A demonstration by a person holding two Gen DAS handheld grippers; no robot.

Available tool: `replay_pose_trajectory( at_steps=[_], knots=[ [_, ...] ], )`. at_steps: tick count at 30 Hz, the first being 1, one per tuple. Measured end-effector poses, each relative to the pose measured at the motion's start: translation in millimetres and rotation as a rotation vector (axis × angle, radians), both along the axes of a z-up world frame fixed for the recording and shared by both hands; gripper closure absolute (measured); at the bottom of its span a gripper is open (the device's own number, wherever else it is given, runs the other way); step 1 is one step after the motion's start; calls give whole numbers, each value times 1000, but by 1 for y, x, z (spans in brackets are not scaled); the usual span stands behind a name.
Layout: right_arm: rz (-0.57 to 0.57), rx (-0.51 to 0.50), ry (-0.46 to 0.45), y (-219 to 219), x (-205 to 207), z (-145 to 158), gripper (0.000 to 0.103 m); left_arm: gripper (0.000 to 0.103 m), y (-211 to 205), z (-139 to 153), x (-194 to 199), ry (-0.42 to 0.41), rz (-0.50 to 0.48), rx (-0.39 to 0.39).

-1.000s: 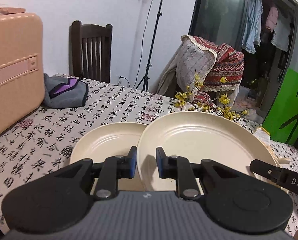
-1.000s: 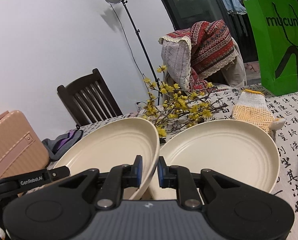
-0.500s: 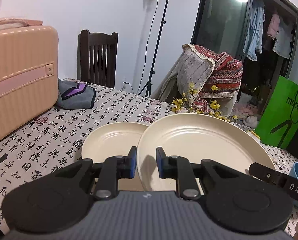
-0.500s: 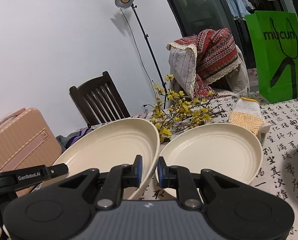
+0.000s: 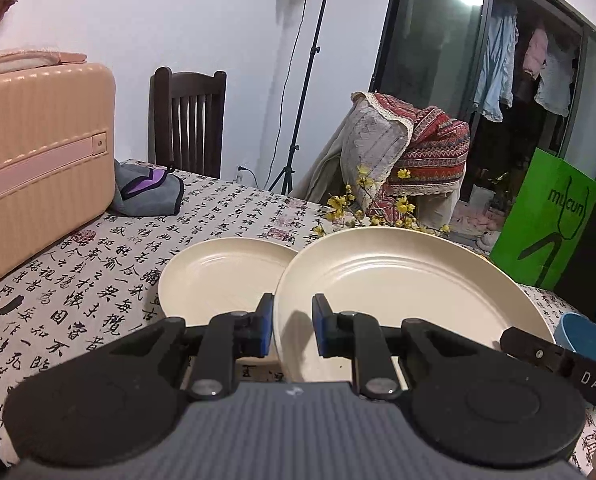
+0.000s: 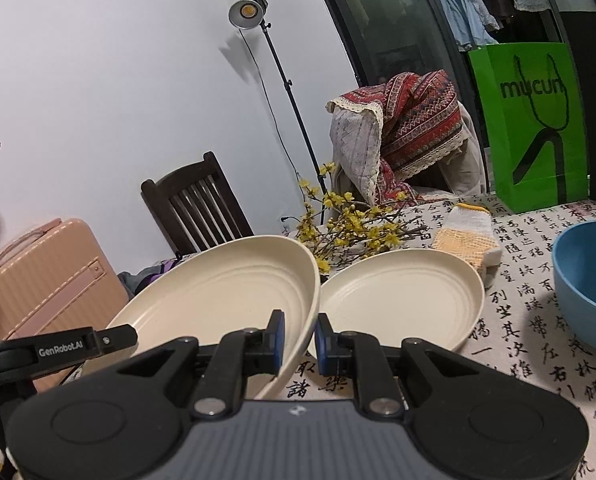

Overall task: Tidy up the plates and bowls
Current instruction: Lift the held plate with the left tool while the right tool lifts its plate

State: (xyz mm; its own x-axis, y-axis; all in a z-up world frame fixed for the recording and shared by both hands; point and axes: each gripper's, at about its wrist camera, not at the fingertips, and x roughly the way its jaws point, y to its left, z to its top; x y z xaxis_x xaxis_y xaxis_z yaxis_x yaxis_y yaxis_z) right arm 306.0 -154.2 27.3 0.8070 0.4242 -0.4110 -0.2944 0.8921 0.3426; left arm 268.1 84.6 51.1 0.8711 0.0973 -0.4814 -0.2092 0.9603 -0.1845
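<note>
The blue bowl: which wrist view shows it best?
The right wrist view: the blue bowl shows rim, inside and outer wall at the frame's right edge, though cropped. The left wrist view shows only a sliver of it behind the right gripper's arm.

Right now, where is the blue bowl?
In the right wrist view, the blue bowl sits on the tablecloth at the far right, beside the resting cream plate.
</note>
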Motion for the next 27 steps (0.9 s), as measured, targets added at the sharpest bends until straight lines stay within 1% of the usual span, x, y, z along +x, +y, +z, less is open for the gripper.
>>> replay_pose_trajectory(
  at_steps=[15,27],
  knots=[
    [-23,9,-7,-11,-37,7,88,83,-8,8,-32,-22,-17,-7],
    [-44,20,-17,-26,-64,8,87,83,-23,12,-53,-34,-34,6]
  ],
)
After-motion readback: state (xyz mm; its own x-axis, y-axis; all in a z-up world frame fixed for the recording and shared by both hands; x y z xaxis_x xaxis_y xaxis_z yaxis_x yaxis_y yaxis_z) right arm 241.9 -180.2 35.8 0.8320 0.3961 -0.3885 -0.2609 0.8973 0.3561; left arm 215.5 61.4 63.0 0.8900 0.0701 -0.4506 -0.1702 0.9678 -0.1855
